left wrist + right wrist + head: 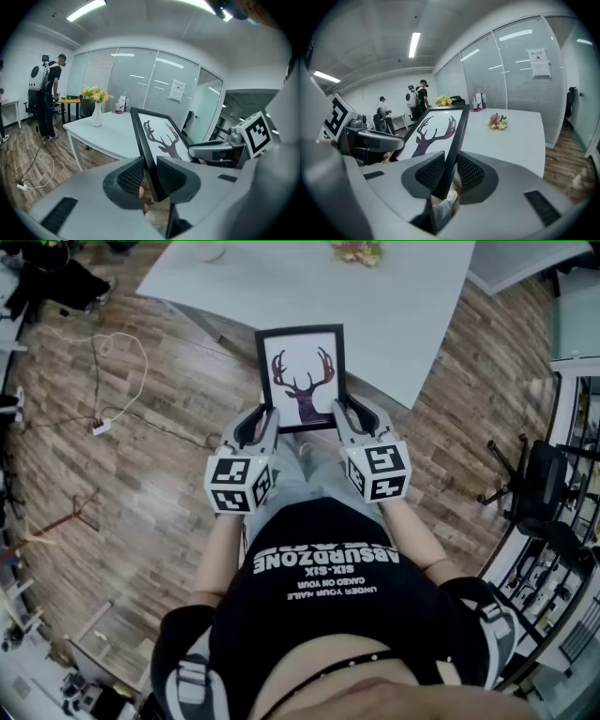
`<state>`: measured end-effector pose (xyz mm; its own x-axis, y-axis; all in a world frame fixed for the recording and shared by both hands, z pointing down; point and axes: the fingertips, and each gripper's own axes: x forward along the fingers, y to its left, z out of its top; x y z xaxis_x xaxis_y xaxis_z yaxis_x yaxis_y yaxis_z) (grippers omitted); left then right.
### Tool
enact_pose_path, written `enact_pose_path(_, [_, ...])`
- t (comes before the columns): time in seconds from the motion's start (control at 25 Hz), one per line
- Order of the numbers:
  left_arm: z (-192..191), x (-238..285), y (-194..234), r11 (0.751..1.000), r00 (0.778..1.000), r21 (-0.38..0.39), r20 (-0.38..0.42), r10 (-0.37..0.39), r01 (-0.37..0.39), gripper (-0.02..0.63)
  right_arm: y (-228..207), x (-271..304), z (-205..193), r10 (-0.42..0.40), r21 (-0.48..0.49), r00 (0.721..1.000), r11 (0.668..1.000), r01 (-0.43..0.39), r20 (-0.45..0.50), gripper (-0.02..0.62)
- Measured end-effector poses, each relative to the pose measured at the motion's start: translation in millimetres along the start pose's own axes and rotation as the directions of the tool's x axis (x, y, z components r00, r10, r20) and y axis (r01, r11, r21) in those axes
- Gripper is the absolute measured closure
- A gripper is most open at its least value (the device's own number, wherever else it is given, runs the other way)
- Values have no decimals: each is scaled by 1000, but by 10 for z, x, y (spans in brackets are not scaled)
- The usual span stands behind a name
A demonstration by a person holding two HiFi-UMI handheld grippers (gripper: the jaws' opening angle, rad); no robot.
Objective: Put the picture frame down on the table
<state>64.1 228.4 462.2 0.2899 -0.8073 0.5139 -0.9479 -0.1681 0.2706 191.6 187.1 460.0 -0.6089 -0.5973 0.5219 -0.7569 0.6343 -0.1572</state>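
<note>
A black picture frame (301,379) with a dark deer-head print on white hangs in the air in front of me, its far end over the near edge of the white table (394,306). My left gripper (265,424) is shut on the frame's lower left edge and my right gripper (339,419) is shut on its lower right edge. In the left gripper view the frame (159,136) runs edge-on between the ribbed pads (132,176). In the right gripper view the frame (436,129) likewise passes between the pads (471,172), tilted toward the table (511,136).
A small flower bunch (356,251) lies at the table's far edge. A vase of yellow flowers (96,105) stands on the table. A cable and power strip (101,426) lie on the wooden floor to the left. An office chair (539,488) stands to the right. People stand far off (47,98).
</note>
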Motion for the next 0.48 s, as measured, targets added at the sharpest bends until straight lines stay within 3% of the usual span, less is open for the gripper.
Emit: enact_pose_path(0.48, [184, 79, 123, 1000, 1000, 3, 17, -13, 13, 509, -8, 116, 175, -19, 1, 1000, 1000, 19, 17, 499])
